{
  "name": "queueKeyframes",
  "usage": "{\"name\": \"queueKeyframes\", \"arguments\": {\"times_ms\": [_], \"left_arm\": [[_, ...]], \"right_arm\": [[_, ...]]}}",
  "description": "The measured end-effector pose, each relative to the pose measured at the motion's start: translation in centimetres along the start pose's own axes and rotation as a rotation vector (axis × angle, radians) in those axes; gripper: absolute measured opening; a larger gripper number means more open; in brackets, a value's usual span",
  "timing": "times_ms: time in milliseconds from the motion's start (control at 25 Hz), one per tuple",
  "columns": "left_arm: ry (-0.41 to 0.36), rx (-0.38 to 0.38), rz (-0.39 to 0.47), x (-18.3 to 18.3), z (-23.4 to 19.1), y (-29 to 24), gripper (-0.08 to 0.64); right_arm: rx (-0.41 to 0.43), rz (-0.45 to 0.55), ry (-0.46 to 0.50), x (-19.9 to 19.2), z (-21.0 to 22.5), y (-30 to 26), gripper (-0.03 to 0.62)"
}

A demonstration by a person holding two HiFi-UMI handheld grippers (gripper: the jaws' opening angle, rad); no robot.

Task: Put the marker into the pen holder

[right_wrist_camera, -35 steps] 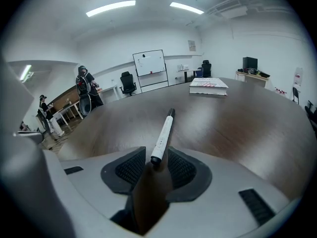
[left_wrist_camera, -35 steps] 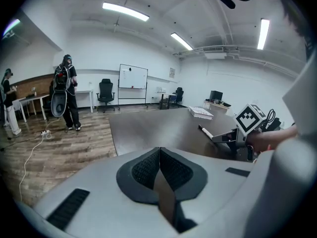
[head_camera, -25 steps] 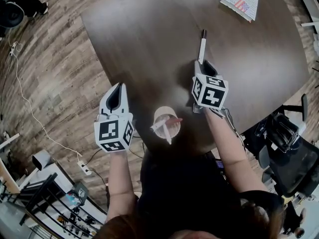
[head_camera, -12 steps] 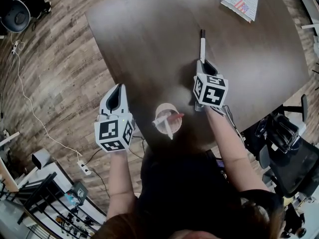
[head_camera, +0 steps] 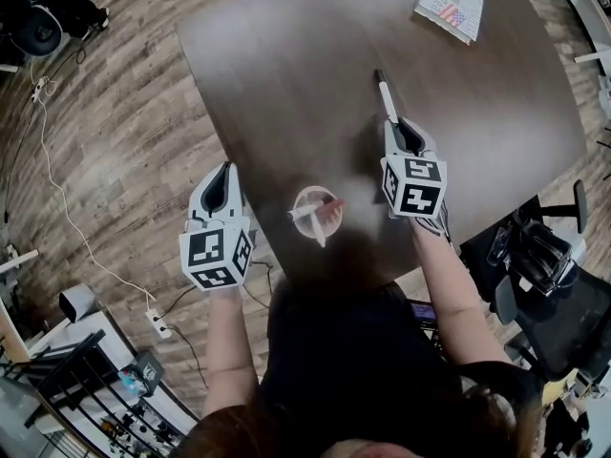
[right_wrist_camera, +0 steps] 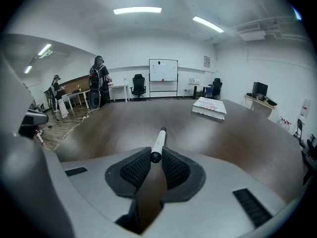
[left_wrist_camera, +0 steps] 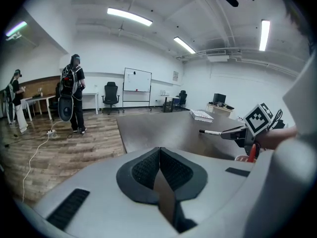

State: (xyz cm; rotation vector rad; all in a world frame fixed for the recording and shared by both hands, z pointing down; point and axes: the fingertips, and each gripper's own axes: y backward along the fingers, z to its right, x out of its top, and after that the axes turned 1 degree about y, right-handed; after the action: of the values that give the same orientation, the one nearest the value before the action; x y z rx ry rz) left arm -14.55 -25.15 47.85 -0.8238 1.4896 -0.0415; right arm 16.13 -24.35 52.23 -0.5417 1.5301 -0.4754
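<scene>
The head view looks steeply down from above the person [head_camera: 363, 370] onto the dark table [head_camera: 286, 84], with the book [head_camera: 449, 3] at the far edge. The left gripper view sits low beside the table's near left edge and faces across it toward the whiteboard [left_wrist_camera: 137, 81], while the right gripper view rides close over the tabletop and looks along the marker [right_wrist_camera: 158, 143] to the same far wall. All three views share the table, book and marker; the two gripper views also share the whiteboard.

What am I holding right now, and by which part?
The right gripper pinches the marker by one end, jaws closing on it; the rest sticks out ahead. The left gripper, jaws together, holds nothing.
</scene>
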Motion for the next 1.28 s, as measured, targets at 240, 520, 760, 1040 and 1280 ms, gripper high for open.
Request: {"name": "queueKeyframes", "arguments": {"times_ms": [240,520,760,1040,1280], "left_arm": [[0.005,0.033,0.028,0.0,0.7,3.1,0.028],[0.021,0.072,0.071,0.1,1.6,6.6,0.028],[0.030,0.104,0.099,0.3,2.7,9.3,0.028],[0.043,0.145,0.122,0.4,3.9,11.4,0.028],[0.059,0.173,0.142,0.3,4.6,12.1,0.028]], "right_arm": [[0.043,0.056,0.076,1.1,-0.6,2.9,0.086],[0.168,0.101,0.165,2.7,-2.7,7.2,0.086],[0.342,0.124,0.227,4.8,-5.1,11.4,0.086],[0.539,0.131,0.294,6.2,-8.1,16.0,0.086],[0.706,0.112,0.331,5.7,-10.3,19.6,0.086]]}}
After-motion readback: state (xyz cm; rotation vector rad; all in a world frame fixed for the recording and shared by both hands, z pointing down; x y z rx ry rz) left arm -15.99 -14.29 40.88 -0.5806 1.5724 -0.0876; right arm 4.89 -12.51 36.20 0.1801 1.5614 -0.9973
